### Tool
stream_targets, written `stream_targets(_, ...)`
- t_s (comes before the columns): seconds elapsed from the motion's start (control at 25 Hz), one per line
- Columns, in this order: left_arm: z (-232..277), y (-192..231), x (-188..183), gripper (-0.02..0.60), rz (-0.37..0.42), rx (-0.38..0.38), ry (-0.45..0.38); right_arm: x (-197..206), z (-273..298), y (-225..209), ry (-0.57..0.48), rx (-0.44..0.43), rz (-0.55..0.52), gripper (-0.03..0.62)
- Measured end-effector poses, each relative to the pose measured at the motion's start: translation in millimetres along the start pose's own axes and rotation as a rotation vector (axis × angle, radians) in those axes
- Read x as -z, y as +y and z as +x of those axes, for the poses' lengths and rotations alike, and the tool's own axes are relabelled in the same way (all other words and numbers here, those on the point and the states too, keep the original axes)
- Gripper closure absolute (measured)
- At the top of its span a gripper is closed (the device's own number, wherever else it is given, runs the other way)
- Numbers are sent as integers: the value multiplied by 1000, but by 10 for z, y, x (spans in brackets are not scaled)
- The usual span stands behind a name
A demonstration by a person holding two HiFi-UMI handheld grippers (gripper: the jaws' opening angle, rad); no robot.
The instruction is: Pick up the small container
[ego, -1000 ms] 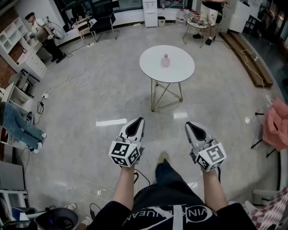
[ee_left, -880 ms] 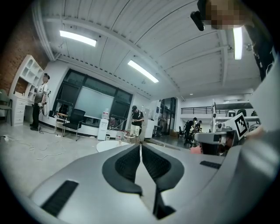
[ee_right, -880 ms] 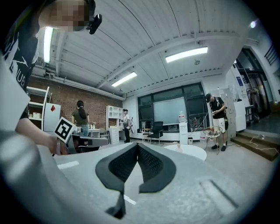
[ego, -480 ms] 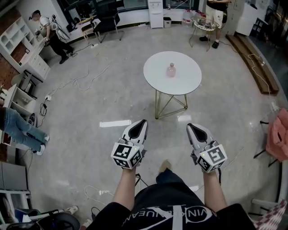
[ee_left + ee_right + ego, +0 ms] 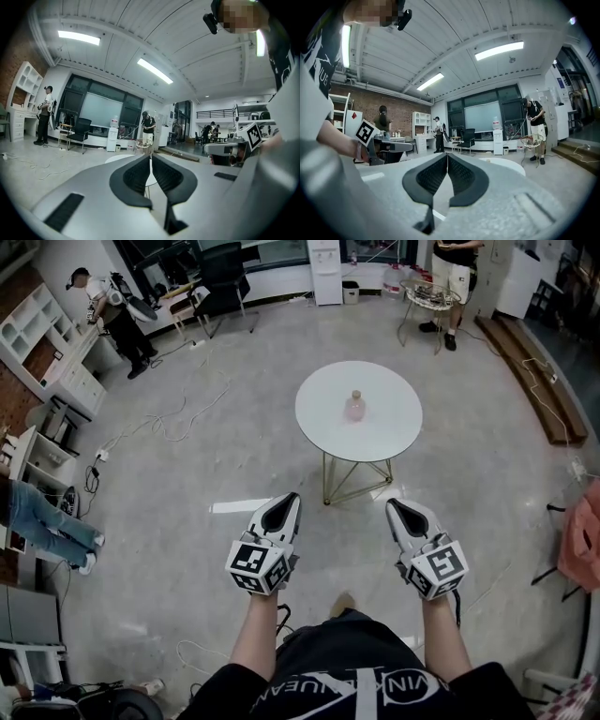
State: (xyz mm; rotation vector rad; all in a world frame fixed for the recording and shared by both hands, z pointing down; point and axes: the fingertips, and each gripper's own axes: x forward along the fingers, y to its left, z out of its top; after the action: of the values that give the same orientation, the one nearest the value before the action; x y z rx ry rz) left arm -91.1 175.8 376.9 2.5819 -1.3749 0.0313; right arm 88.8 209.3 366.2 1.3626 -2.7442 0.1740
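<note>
A small pinkish container (image 5: 355, 406) with a tan cap stands upright near the middle of a round white table (image 5: 323, 418) ahead of me in the head view. My left gripper (image 5: 290, 498) and right gripper (image 5: 393, 503) are held side by side well short of the table, both pointing toward it. Each is shut with nothing between its jaws. In the left gripper view the shut tips (image 5: 150, 156) cover part of the table (image 5: 119, 158). In the right gripper view the shut tips (image 5: 447, 154) sit left of the table top (image 5: 506, 165); the container (image 5: 488, 159) is a tiny speck there.
The table has thin gold legs (image 5: 356, 472). Cables (image 5: 159, 418) trail over the grey floor at left. White shelving (image 5: 42, 362) and a person (image 5: 117, 310) stand at far left, a wire side table (image 5: 429, 298) and another person (image 5: 455, 268) at the back.
Both grippers and I have moved forward across the floor; the table with the container now sits lower and nearer in the head view. Both grippers stayed shut.
</note>
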Motion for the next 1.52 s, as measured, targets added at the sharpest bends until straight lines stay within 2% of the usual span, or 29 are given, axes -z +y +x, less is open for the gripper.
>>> stream_targets(0.24,238,13,-14,561,1,13,18,14,83,-183,9,-1,5,588)
stream_targets(0.52,441,-55,-59,561,26,43,21,57,4,-455,-5,52,56,588)
stream_targets(0.72,530,-10,-47,561,5,46,30,81,-11,-494,7,78,48,588)
stream_targets(0.96,703,-37,158,561,16,69,86,257,19,-617,35,89,93,588)
stream_targets(1.08,814,4,159,561,-10,72,76,251,90,-636,39,66,83,588)
stream_targets(1.32,1141,136,72,561,-29,93,47,222,278,-811,49,73,75,588)
stream_targets(1.52,1381,268,32,561,-20,103,16,265,481,-928,67,61,91,588)
